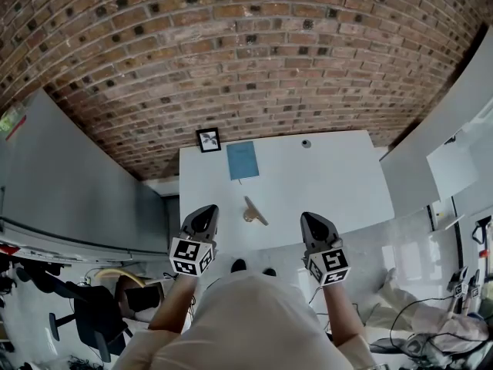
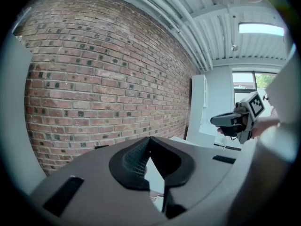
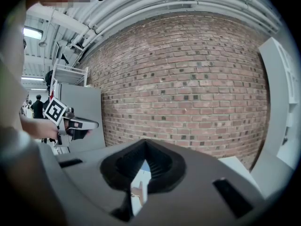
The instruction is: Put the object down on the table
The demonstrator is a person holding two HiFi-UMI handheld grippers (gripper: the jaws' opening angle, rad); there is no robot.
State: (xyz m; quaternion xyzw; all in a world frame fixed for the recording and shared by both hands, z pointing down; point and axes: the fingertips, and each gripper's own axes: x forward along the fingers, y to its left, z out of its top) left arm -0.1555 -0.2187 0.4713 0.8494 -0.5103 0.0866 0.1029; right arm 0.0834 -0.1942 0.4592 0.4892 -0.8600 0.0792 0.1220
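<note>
A small tan object with a thin handle [image 1: 253, 213] lies on the white table [image 1: 339, 183] near its front edge, between my two grippers and apart from both. My left gripper [image 1: 202, 220] hovers at the table's front edge, left of the object, jaws shut and empty. To the object's right, my right gripper [image 1: 316, 226] is level with it, also shut with nothing held. In the left gripper view the jaws [image 2: 149, 140] meet at their tips. The right gripper view shows its jaws [image 3: 145, 147] together, and a sliver of the tan object [image 3: 137, 189] shows below them.
A blue book [image 1: 243, 160] and a small framed picture [image 1: 208, 139] lie at the table's back left, with a small round item [image 1: 306, 142] at the back edge. A brick wall [image 1: 231, 52] stands behind. Grey partitions flank the table; cables and chairs sit on the floor.
</note>
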